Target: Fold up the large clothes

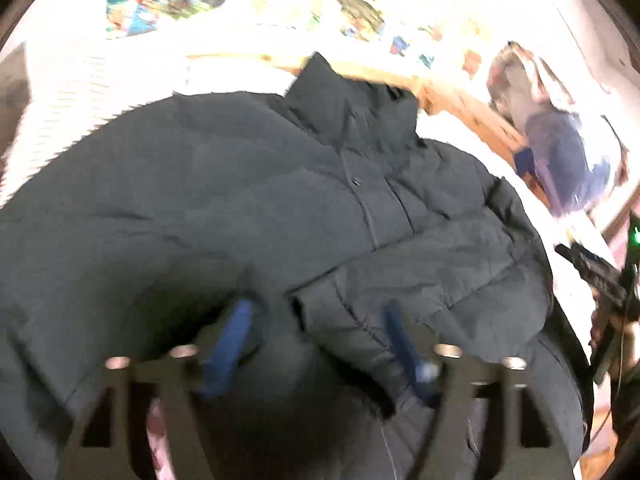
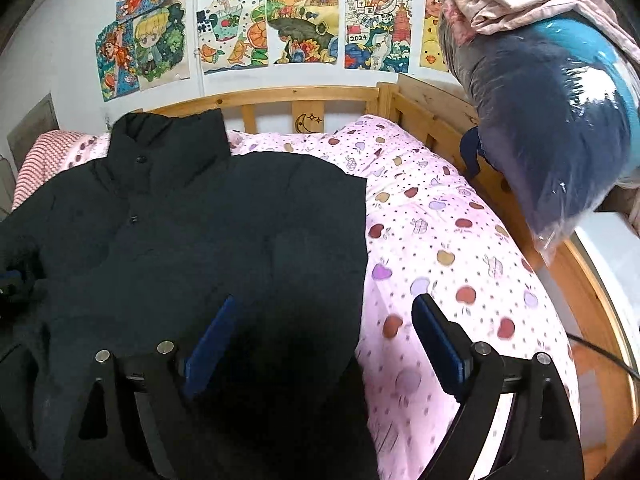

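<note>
pink apple-print bedding (image 2: 452,216) covers a wooden bed (image 2: 304,94), and bright drawings (image 2: 304,20) line the wall behind the headboard. spread across the bedding lies the big dark puffer jacket (image 2: 192,216), collar up toward the headboard, front placket with its snaps facing up, and its one edge makes a straight line against the pink sheet. right tool (image 2: 324,332) hangs over that edge with its blue pads spread wide, one finger above the jacket, the other above the bedding, nothing between them. over on the other side, the left tool (image 1: 316,332) sits low above the jacket (image 1: 248,208), jaws wide too, a folded sleeve lying across the front just beyond its fingers; that view is blurry. a plastic-wrapped dark bundle (image 2: 552,128) rests on the bed's side rail, well apart from the jacket.
</note>
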Tool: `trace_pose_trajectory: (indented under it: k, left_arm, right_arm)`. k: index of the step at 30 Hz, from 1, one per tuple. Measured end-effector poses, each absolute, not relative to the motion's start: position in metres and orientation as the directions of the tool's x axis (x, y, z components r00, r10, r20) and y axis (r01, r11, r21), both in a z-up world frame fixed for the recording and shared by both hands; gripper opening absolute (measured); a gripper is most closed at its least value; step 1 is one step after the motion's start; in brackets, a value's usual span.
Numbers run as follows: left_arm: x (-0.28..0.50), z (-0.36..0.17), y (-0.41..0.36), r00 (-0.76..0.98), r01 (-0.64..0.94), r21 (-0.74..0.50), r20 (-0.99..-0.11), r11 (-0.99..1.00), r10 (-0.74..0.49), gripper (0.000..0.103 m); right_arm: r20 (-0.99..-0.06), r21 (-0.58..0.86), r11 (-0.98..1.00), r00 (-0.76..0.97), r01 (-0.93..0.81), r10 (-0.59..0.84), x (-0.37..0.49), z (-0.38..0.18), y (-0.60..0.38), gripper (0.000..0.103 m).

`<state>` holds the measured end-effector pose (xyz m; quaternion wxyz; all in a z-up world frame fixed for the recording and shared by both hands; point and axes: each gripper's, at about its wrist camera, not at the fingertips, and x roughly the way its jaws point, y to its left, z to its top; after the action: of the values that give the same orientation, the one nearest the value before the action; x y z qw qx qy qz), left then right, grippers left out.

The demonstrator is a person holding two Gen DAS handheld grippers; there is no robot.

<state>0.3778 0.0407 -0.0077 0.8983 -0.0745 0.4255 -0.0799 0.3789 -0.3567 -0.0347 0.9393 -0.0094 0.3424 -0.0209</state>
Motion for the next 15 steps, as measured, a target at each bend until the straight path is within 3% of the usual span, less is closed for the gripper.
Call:
trace_pose_trajectory:
  k: [2,5,15]
  left_arm:
    - [0.361,0.0,0.051,0.655,0.032,-0.243,-0.727,0.969,-0.204,0.078]
    - [0.327,0.002,0.076,0.685,-0.091,-0.328,-0.706,0.94,-0.18,0.086]
    - [0.223,-0.013,0.126,0.722,-0.423,-0.499,-0.69,0.756,-0.051,0.088]
  right_arm:
    - [-0.645,-0.014,1.0,0.764,0.017,-0.022,0.371,-0.033,-0.35,0.086]
    - [-0.649,0.011,0.999,0.76,-0.04,0.038,0.36,-0.027,-0.327,0.087]
    - [-0.655,0.023,0.946,0.71,-0.323,0.258,0.351,-0.029,-0.191,0.088]
